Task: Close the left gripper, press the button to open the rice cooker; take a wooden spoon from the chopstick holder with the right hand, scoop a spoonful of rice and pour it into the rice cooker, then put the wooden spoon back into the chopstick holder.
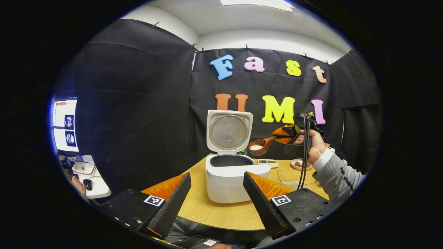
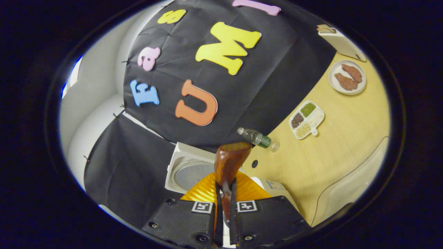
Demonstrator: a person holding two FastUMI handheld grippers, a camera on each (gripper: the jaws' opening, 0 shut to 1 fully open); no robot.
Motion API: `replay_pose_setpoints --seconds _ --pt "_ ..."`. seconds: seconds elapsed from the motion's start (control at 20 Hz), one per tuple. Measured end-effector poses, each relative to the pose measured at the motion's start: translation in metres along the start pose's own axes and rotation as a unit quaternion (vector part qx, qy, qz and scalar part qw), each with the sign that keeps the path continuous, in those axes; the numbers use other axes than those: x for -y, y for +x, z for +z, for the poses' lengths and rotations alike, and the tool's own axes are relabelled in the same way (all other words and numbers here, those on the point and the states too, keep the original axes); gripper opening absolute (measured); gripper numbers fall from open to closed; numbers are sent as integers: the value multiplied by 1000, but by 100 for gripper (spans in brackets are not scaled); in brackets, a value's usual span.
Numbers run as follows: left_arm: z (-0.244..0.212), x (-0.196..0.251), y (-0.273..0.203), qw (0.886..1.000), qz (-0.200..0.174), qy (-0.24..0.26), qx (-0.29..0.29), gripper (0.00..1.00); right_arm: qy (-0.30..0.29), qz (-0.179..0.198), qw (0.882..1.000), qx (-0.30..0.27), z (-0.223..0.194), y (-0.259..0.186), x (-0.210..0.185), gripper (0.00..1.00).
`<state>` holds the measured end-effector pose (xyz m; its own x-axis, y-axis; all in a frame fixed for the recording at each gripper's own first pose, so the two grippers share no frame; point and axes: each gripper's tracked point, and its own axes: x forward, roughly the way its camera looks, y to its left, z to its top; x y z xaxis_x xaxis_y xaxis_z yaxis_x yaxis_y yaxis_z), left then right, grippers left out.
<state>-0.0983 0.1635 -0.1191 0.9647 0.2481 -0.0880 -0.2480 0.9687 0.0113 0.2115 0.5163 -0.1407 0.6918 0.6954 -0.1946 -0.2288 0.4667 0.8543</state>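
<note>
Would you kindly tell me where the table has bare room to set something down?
Bare wood lies in front of the rice cooker and between the divided snack tray and the table's near edge. It is crowded near the bottle and meat plate.

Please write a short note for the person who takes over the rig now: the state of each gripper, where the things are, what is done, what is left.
Left hand-held gripper: open, empty, in front of the rice cooker.
Right hand-held gripper: shut on the wooden spoon handle; in the left gripper view the spoon, with rice in its bowl, is up beside the raised lid.
Done: cooker opened, spoon taken, rice scooped.
Left: pour the rice into the inner pot, then put the spoon back into the chopstick holder.
</note>
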Motion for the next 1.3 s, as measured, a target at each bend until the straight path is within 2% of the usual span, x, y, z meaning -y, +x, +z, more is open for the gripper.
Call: replay_pose_setpoints --seconds 0.1,0.2,0.35,0.55,0.7,0.8,0.9,1.0,1.05,1.2,1.3 --pt "-2 -7 0 1000 9 -2 -4 97 -57 -3 998 -3 -8 14 -12 12" --pt "-2 -10 -1 1000 14 -3 -6 97 -131 -8 991 0 -15 25 -21 12" --pt "-4 -12 0 1000 21 -1 -7 97 -258 -9 966 16 -24 35 -35 12" --pt "-4 -10 2 1000 19 -5 -12 97 -412 4 911 25 -53 39 -52 12" --pt "-5 -9 6 1000 22 1 -12 97 -508 16 860 40 -68 40 -62 12" --pt "-5 -8 6 1000 20 3 -14 97 -552 22 833 43 -76 41 -64 12" --pt "-3 -6 8 1000 21 3 -15 97 -582 31 811 46 -85 39 -67 12" --pt "-2 -6 11 1000 23 3 -17 97 -597 33 800 50 -87 35 -67 12" --pt "-1 -5 12 1000 23 4 -16 97 -598 32 799 51 -87 32 -68 12" --pt "7 0 16 1000 21 -7 -10 97 -594 34 801 58 -74 22 -74 12" --pt "9 10 21 1000 15 -9 -8 97 -584 36 808 63 -62 7 -74 12"
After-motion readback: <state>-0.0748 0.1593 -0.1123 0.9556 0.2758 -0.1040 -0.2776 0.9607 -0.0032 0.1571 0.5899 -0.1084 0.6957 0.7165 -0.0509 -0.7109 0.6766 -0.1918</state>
